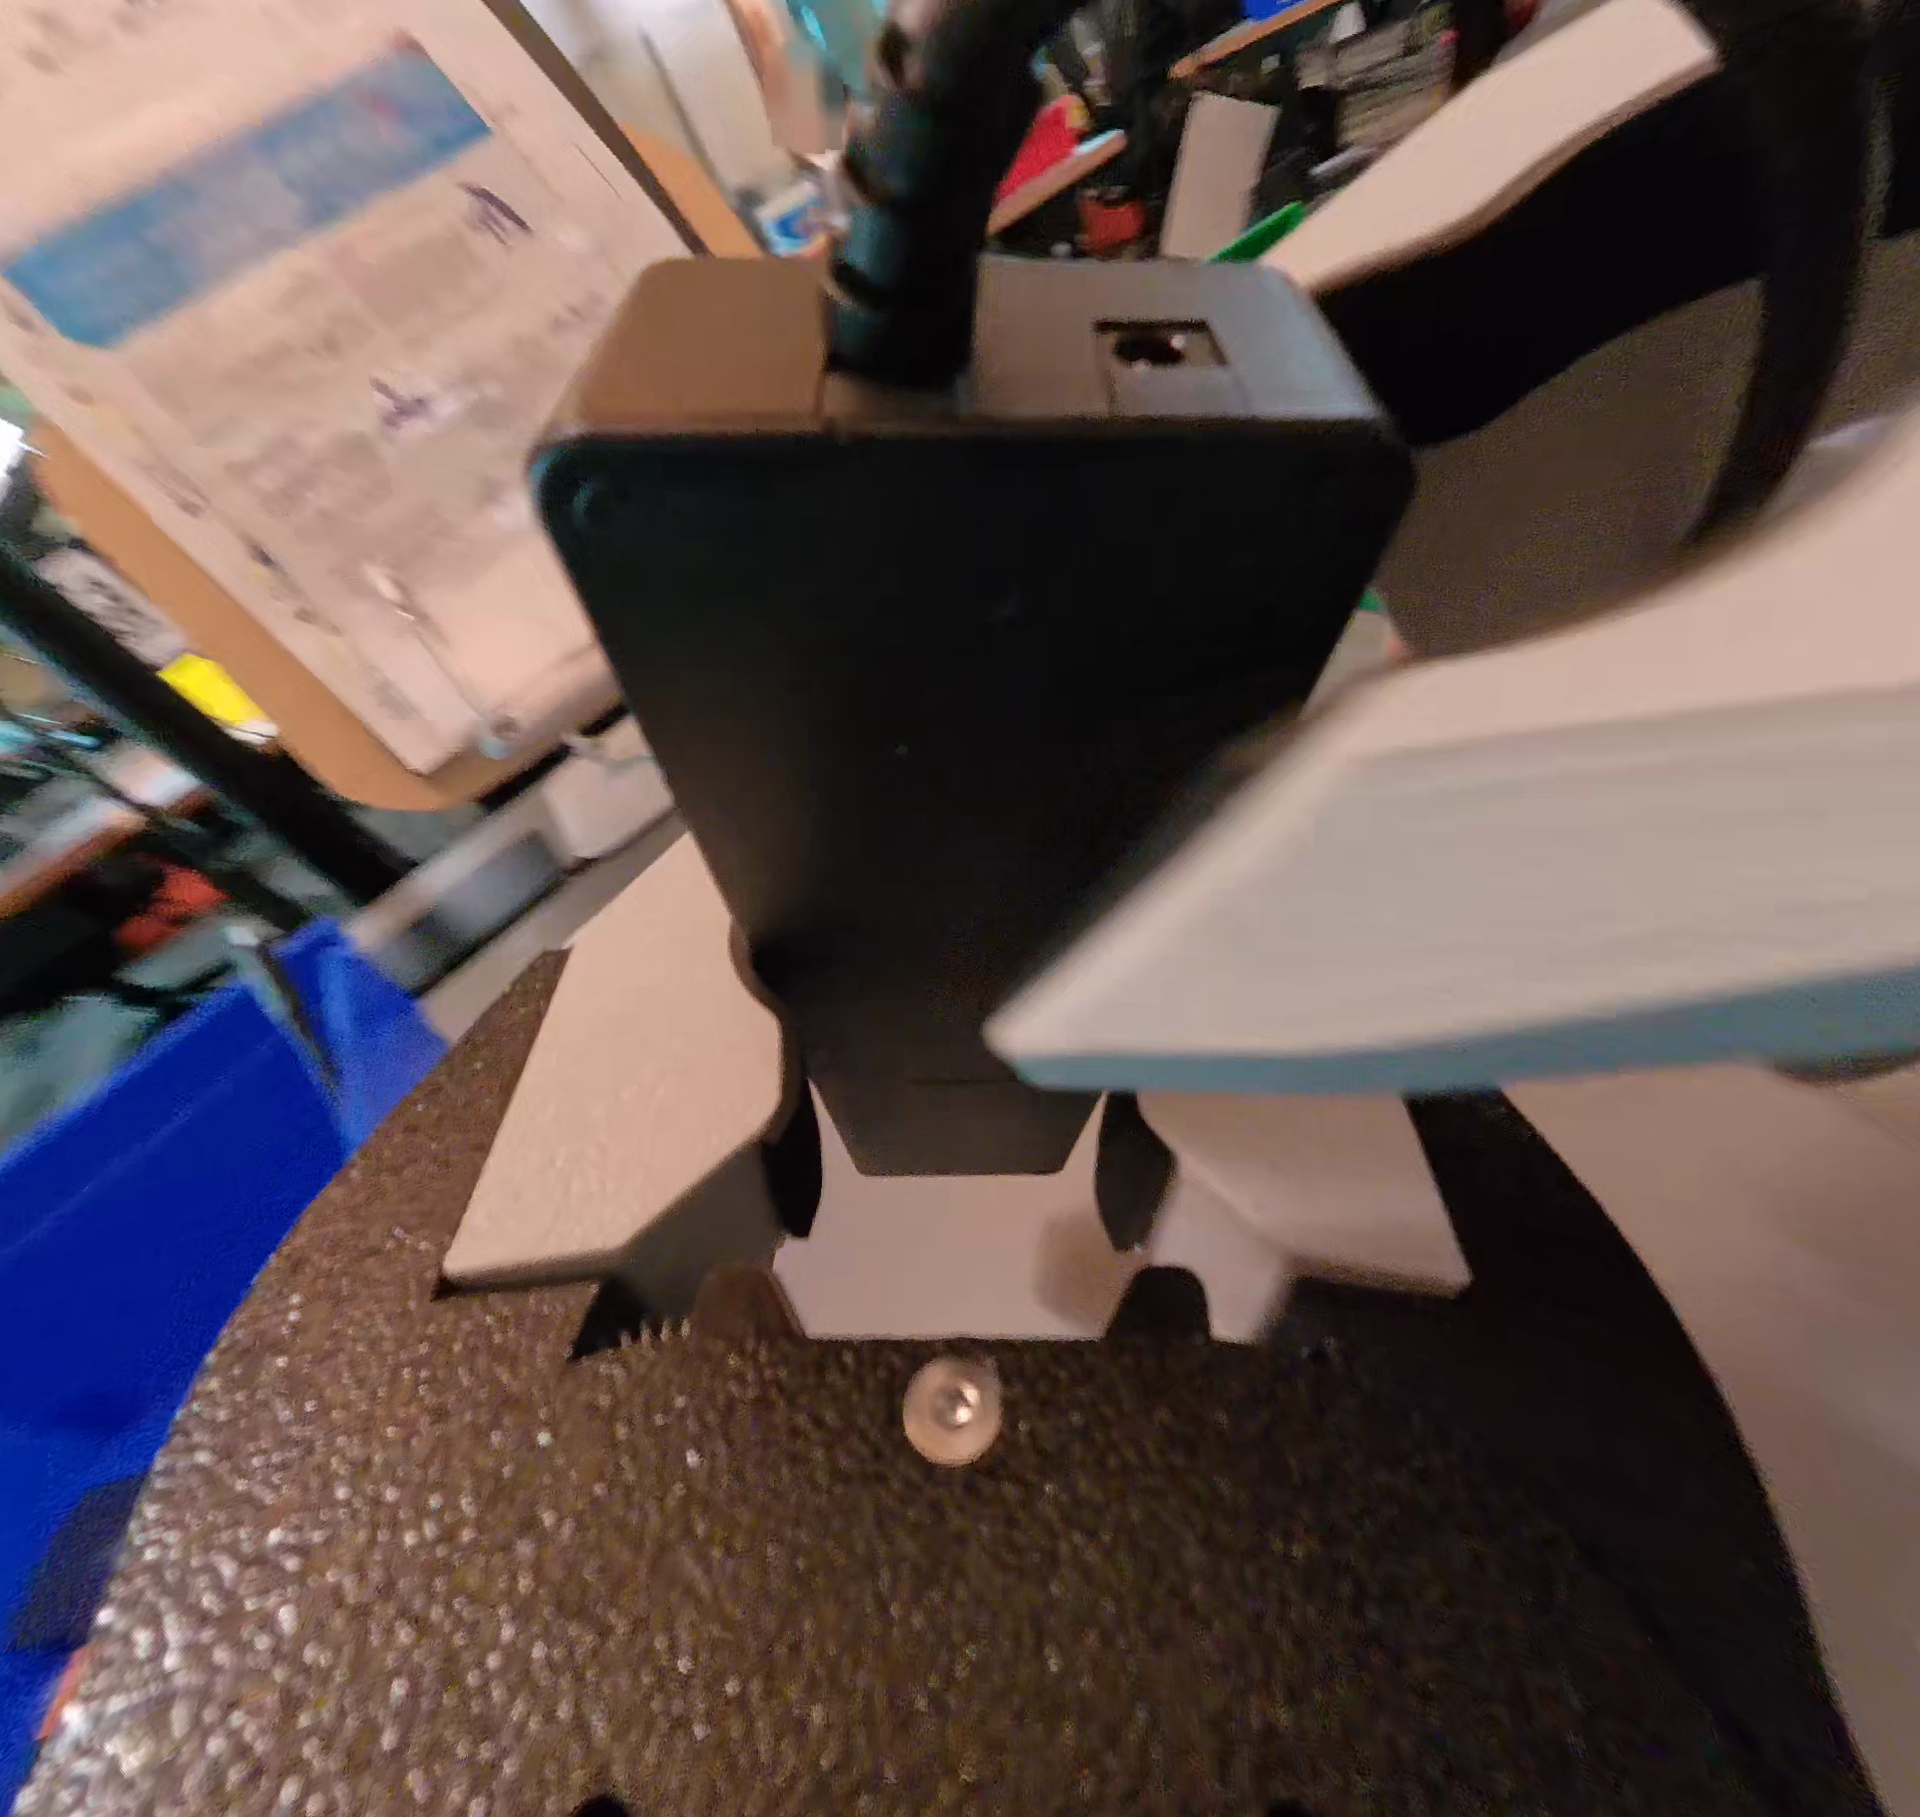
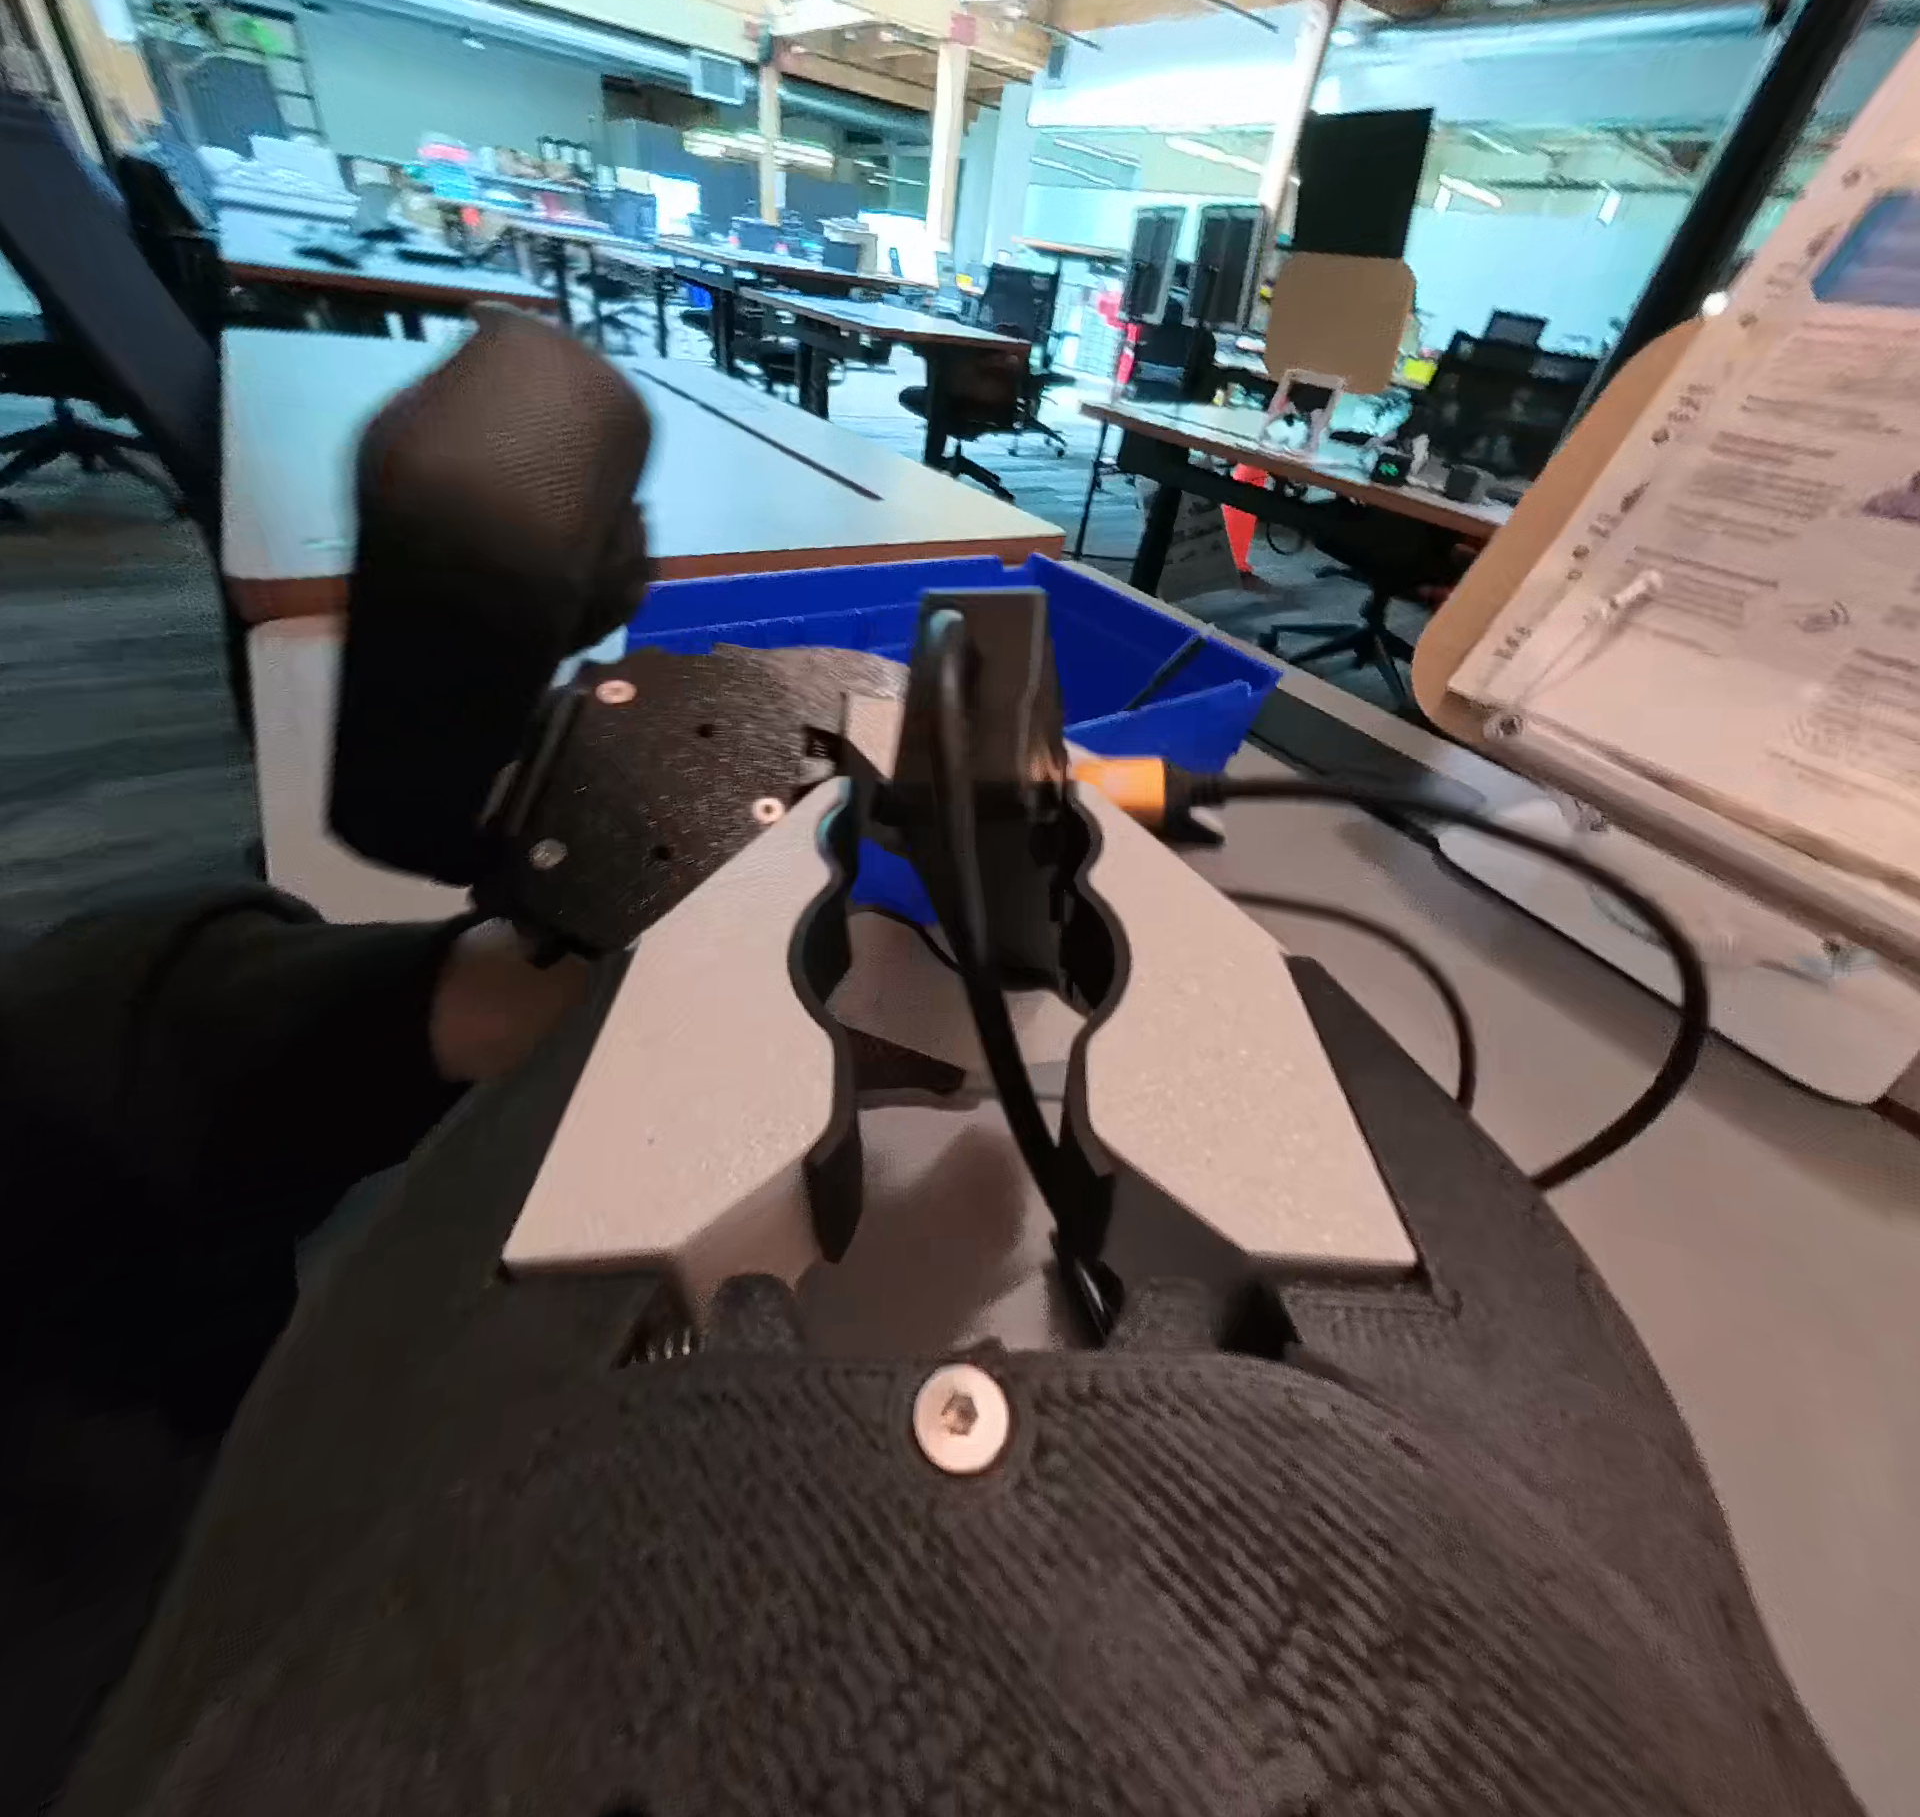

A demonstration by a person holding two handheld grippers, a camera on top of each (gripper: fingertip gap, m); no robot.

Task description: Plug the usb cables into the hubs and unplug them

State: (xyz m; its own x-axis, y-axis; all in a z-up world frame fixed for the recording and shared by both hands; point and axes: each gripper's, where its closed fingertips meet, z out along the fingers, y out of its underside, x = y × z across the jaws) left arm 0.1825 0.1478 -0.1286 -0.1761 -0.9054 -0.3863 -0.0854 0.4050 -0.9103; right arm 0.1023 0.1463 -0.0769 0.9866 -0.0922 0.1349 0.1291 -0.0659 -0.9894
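The left gripper [image 1: 940,1144] is clamped on one black hub [image 1: 966,687], lifted off the grey table [image 2: 1714,1300] and standing upright between the fingers. From the hub's top edge, at twelve o'clock, its thick black lead [image 1: 914,209] arcs over to three o'clock. The right gripper [image 2: 961,946] has its jaws closed around the hub's lower body in the right wrist view, with a thin black cable [image 2: 987,988] running down between its fingers; whether the pads bite on the hub or the cable is hard to tell there. An orange plug [image 2: 1127,791] sits at the hub's side, at two o'clock, seemingly seated.

To do the step well, the left gripper should likely hold the hub rigid while the right pulls or pushes straight along the port axis, without twisting, keeping slack in the loops.

Counted: one hub, one orange plug, two grippers, one blue bin [image 2: 1143,645] beyond at twelve o'clock, one clipboard of papers [image 2: 1714,572] at three o'clock.
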